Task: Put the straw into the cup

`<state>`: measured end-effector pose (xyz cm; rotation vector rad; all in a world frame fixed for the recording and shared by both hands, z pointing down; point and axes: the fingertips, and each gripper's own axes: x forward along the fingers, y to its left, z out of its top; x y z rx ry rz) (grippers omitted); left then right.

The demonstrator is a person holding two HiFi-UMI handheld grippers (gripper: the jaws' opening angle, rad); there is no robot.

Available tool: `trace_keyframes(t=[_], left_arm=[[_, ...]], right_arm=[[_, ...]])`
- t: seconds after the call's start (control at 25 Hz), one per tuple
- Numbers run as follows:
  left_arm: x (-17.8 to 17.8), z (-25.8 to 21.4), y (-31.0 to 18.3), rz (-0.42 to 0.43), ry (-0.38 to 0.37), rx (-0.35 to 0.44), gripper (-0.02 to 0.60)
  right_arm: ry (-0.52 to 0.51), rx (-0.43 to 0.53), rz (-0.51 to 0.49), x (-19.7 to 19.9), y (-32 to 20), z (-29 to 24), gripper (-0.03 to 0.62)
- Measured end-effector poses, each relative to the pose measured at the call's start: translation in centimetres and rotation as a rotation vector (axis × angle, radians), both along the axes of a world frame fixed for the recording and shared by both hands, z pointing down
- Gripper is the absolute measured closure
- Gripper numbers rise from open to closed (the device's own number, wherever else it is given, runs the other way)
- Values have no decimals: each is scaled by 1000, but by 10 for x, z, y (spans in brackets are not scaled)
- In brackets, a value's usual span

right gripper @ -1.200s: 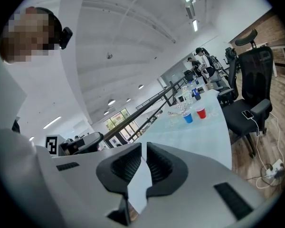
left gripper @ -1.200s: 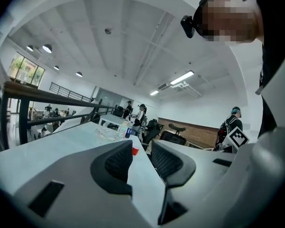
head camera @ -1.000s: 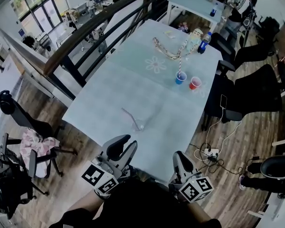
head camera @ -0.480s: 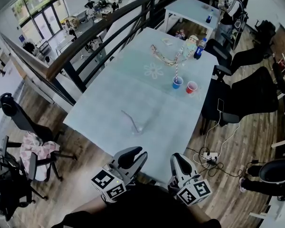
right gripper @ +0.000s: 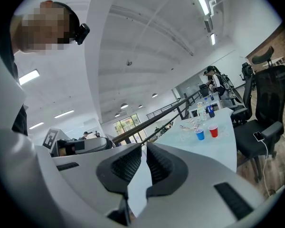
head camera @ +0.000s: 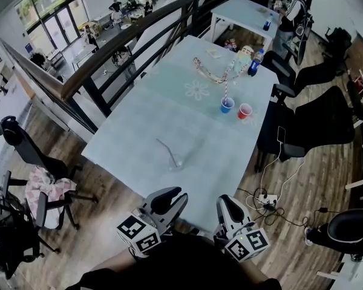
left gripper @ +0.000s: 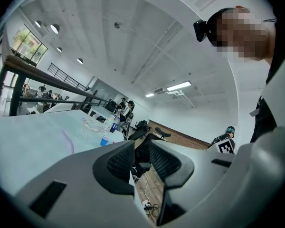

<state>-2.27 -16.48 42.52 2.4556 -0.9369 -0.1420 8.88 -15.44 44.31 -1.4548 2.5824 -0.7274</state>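
A pale, bent straw lies on the light table toward its near end; the left gripper view shows the straw as a pink line. Far down the table stand a blue cup with a striped straw in it and a red cup. Both cups also appear in the right gripper view, blue cup and red cup. My left gripper hovers before the near table edge, open and empty. My right gripper hangs beside it, jaws a thin slit apart, nothing between.
A beaded chain, a small figure and a blue bottle sit at the table's far end. A dark railing runs along the left. Black office chairs and a floor power strip are on the right.
My left gripper has shifted right, closer to the right gripper, and its jaws have narrowed a little. The right gripper has barely moved. The straw and cups lie as before.
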Motion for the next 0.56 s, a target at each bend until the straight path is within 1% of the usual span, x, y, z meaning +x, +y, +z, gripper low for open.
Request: trace_keyframes(t=[0.56], left_arm=[[-7, 8, -10, -1, -13, -17, 474]], right_arm=[[1, -20, -11, -8, -11, 5, 539]])
